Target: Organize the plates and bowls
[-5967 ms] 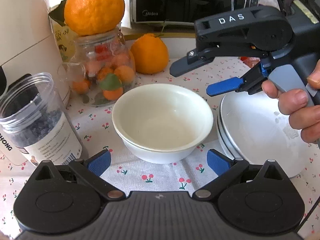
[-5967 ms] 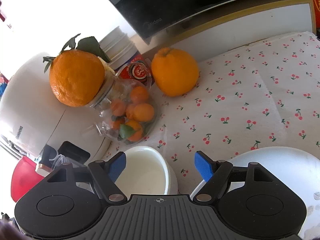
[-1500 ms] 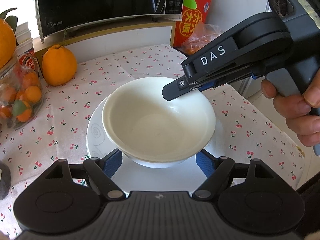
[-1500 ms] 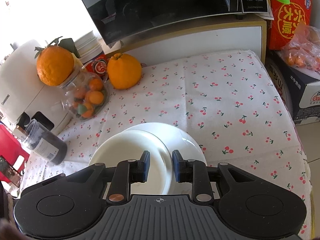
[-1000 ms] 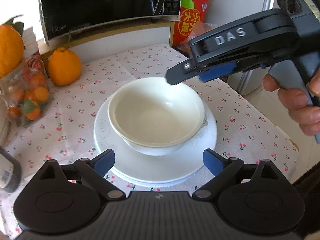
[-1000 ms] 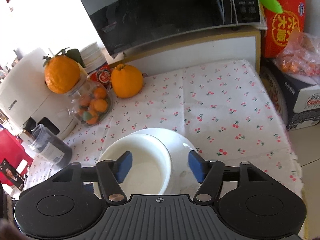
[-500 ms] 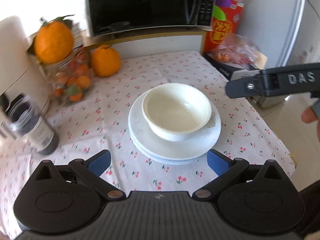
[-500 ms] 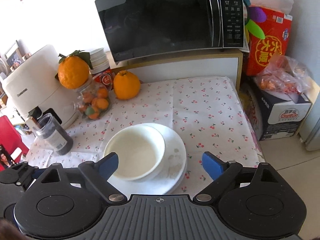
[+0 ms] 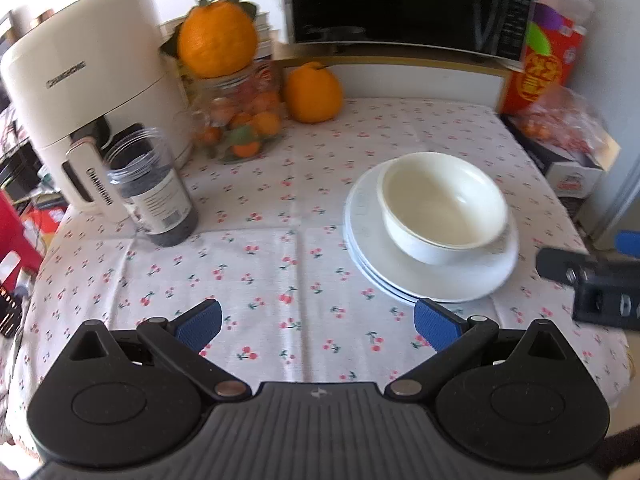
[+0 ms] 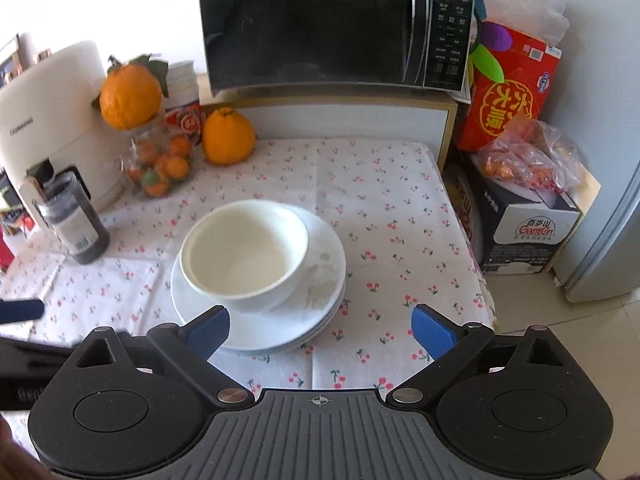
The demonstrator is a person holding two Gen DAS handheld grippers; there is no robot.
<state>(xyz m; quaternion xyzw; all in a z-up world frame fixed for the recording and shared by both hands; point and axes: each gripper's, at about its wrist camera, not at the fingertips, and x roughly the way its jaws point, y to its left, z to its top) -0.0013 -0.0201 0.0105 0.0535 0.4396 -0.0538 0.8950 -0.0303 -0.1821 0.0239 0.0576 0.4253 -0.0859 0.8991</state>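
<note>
Looks all but done: bowl point(image 10: 244, 254) seated on the plates point(image 10: 320, 304), stacked near the table's point(image 9: 280, 240) right edge, nothing visibly left to gather. Left tongs point(image 9: 316, 322) spread wide, holding nothing; right tongs point(image 10: 320, 326) likewise spread and bare, both clear of the stack. Bowl empty. Jar point(image 9: 238, 120) by the back-left corner packed with small oranges, big orange point(image 9: 216, 40) perched on top; canister point(image 9: 154, 194) dark-filled near the left edge.

One bowl point(image 10: 244, 254), stacked plates point(image 10: 320, 312) (number unclear), two large oranges point(image 10: 228, 136), two jars point(image 9: 154, 188).
</note>
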